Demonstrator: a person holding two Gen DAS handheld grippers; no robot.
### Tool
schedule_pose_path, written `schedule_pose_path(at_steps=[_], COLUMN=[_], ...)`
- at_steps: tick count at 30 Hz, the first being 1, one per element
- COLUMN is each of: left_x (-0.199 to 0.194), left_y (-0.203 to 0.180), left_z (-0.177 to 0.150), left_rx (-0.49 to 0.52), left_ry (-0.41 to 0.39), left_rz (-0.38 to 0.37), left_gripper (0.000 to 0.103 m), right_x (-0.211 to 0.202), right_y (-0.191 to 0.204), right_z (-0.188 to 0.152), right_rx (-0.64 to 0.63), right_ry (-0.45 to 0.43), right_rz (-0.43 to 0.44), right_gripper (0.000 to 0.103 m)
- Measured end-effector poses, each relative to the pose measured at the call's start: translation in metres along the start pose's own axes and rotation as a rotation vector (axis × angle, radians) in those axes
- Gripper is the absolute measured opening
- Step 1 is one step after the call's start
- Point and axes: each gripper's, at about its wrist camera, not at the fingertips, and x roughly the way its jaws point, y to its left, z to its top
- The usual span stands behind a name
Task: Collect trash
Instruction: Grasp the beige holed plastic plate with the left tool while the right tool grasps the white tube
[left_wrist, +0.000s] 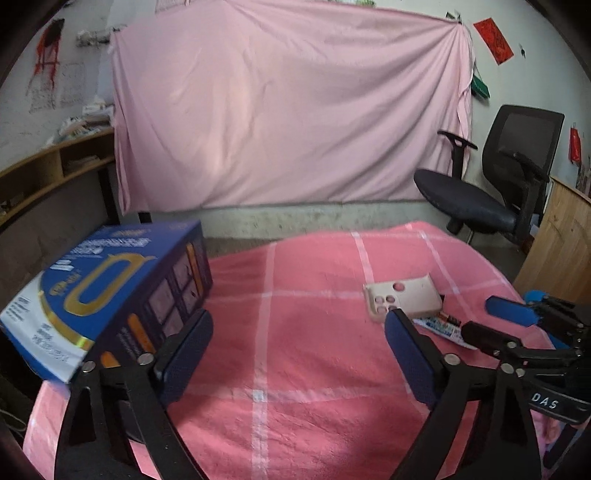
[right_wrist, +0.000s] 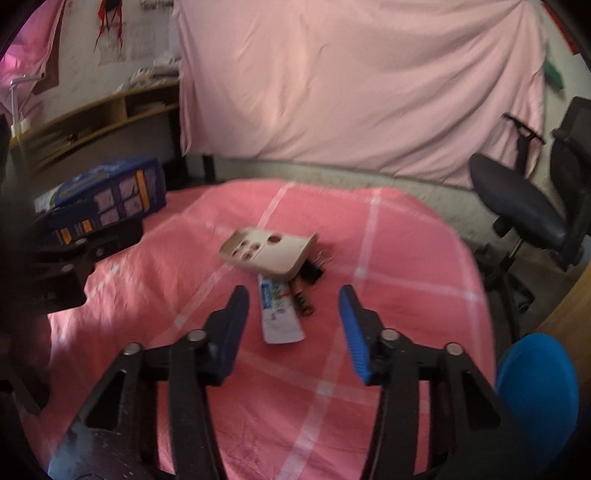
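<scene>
Beige plastic case (right_wrist: 267, 253), a tube (right_wrist: 280, 314) and a black clip (right_wrist: 312, 273) lie together on the pink checked cloth (right_wrist: 406, 295), a blue box (left_wrist: 107, 295) well apart. A pink sheet (left_wrist: 288, 110) and an office chair (left_wrist: 491, 177) stand behind. Both the left gripper (left_wrist: 299, 332) and the right gripper (right_wrist: 293, 325) tilt downward, jaws apart and empty.

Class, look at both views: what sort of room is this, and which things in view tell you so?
Probably a plain room in a home, used as a study or spare room. A wooden desk with shelves stands by the wall, an office chair sits on the bare floor, and a pink checked cloth covers the table.
</scene>
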Motion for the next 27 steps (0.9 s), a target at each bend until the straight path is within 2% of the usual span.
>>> schedule_pose_path(at_steps=[3,4,6,8,12,18,22,25,27], left_x=[0.007,0.011,0.016,0.020,0.027,0.042,0.057,0.068,0.071], left_y=[0.000,-0.001,-0.001,0.000,-0.002,-0.016,-0.025,-0.028,-0.030], left_z=[0.001,0.002,0.003,0.004,0.008,0.015,0.021,0.025,0.027], left_rx=[0.000,-0.001,-0.011,-0.030,-0.062,-0.044,-0.039,-0.046,-0.055], left_ry=[0.041,0.061,0.087,0.108,0.133,0.180,0.218,0.243,0.250], left_rz=[-0.032,-0.048,-0.074,-0.098,-0.136,-0.175,-0.177,-0.176,-0.181], left_gripper=[0.078,0.074,0.069,0.063,0.058,0.054,0.045,0.039,0.030], right_x=[0.013,0.017,0.023,0.023,0.014,-0.001,-0.008,-0.007,-0.007], right_y=[0.002,0.002,0.002,0.000,0.001,-0.018,-0.046,-0.060,-0.060], right_z=[-0.001,-0.001,-0.001,-0.003,-0.007,-0.018,-0.021,-0.020,-0.020], right_rx=[-0.006,-0.004,0.003,0.013,0.010,0.008,0.070,0.119,0.122], right_ry=[0.068,0.093,0.121,0.131,0.147,0.160,0.153,0.149,0.148], right_rz=[0.019,0.029,0.043,0.068,0.083,-0.011,-0.068,-0.055,-0.052], right_gripper=[0.068,0.060,0.052,0.051,0.051,0.051,0.051,0.051,0.051])
